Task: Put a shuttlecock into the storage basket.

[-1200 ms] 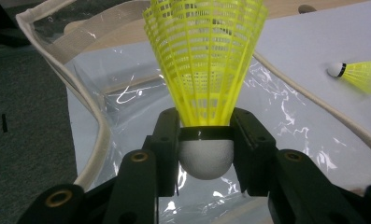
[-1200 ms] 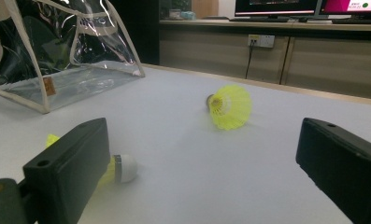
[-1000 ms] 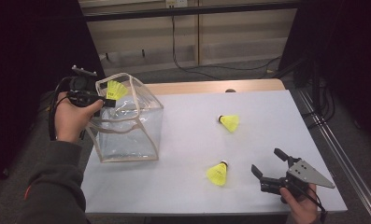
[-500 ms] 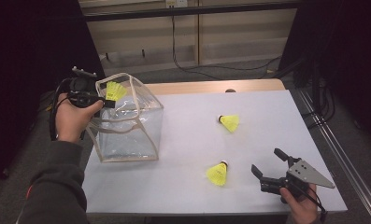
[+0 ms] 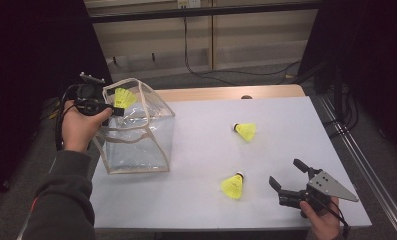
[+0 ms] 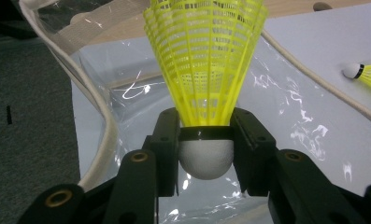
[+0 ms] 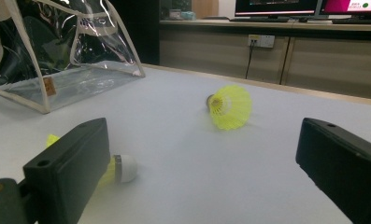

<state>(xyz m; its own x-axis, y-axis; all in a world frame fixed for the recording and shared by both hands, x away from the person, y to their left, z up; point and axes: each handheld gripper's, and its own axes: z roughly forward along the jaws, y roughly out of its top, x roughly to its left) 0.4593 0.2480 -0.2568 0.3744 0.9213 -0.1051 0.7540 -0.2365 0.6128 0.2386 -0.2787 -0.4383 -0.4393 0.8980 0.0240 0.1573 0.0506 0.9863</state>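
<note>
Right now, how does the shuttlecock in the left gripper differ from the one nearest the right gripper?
The held shuttlecock is clamped by its white cork in the left gripper, above the clear bag's opening; the near shuttlecock lies loose on the table. The held one points skirt-first away from its gripper; the near one lies on its side. The right gripper stands open beside the near one, apart from it. Both are yellow with white corks.

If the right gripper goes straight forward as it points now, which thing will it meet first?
Probably the near shuttlecock, lying just ahead of the open right gripper, by its left jaw in the right gripper view. Depth is unclear, so it may slip past.
</note>
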